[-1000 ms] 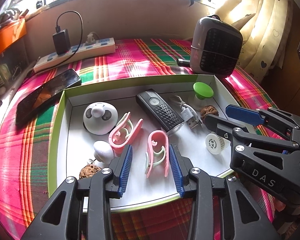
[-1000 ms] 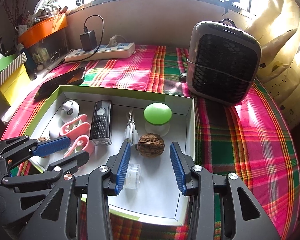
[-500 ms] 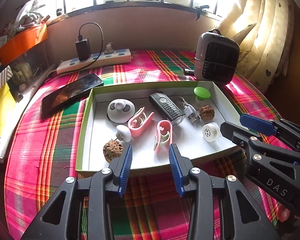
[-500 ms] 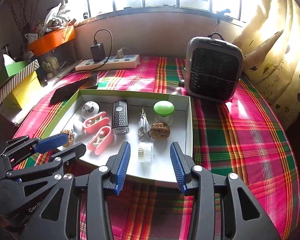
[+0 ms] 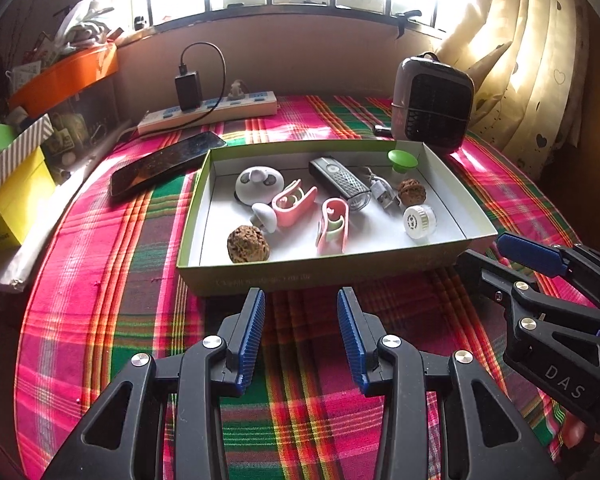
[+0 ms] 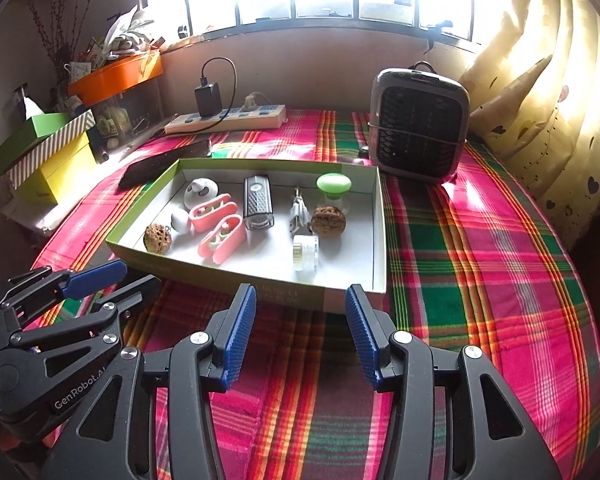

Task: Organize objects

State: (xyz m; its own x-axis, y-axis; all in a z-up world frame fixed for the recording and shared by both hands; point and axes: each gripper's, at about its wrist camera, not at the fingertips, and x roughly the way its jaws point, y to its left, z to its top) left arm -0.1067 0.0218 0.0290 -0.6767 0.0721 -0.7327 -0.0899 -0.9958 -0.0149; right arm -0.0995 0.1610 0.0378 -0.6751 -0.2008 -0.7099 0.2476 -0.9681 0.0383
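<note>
The shallow green-rimmed box [image 5: 204,200] [image 6: 380,224] sits in the middle of the plaid-covered surface [image 5: 108,280] [image 6: 480,280] and holds all the small things. Along its left part lie a round white panda-faced gadget [image 5: 259,181] [image 6: 201,192], a small white mushroom-shaped piece [image 5: 265,217] [image 6: 181,221] and a wrinkled walnut [image 5: 247,243] [image 6: 157,239] near the front wall. Two pink clips [image 5: 294,205] [image 6: 222,236] lie side by side in the middle, close to a black bar-shaped light [image 5: 338,182] [image 6: 257,200]. To the right of it are a coiled white USB cable [image 5: 382,192] [image 6: 298,212], a green-capped knob [image 5: 402,159] [image 6: 333,186], a second walnut [image 5: 411,191] [image 6: 328,221] and a white ribbed wheel [image 5: 419,221] [image 6: 305,252].

The left claw [image 5: 301,334] [image 6: 100,280] hovers over the cloth just in front of the box, its blue-padded jaws spread apart with nothing between them. The right claw [image 6: 300,336] [image 5: 496,254] hangs before the box's front right corner, likewise parted and holding nothing.

Behind the box a dark phone [image 5: 168,164] [image 6: 164,164] lies flat, a white power strip [image 5: 208,114] [image 6: 226,118] with a black charger runs along the wall, and a grey fan heater [image 5: 432,108] [image 6: 418,128] stands upright at the right rear.
</note>
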